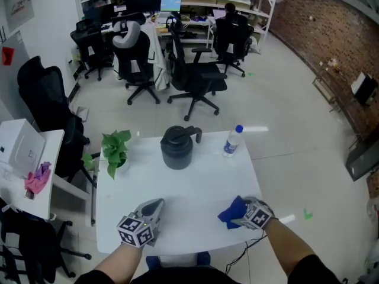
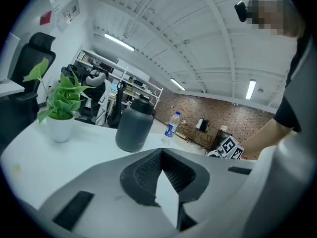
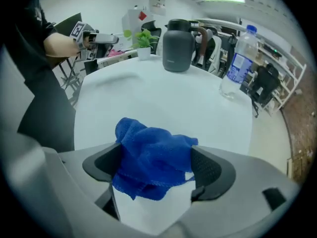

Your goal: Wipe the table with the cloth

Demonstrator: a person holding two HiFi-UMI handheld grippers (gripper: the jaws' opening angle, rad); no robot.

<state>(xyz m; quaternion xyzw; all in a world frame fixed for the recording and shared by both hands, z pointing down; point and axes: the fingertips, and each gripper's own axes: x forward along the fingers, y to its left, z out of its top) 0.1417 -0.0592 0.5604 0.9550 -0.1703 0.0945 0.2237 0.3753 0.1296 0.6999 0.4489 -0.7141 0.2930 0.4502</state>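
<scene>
Your left gripper [image 1: 156, 204] rests on the table [image 1: 189, 185] near its front edge, its jaws together with nothing between them. Toward the front right lies the blue cloth [image 1: 230, 213], bunched in a loose heap. Your right gripper [image 3: 154, 166] straddles it, its jaws spread wide and not squeezing it. The cloth looks soft, light and floppy, so pinch the thick middle bunch rather than a loose corner.
</scene>
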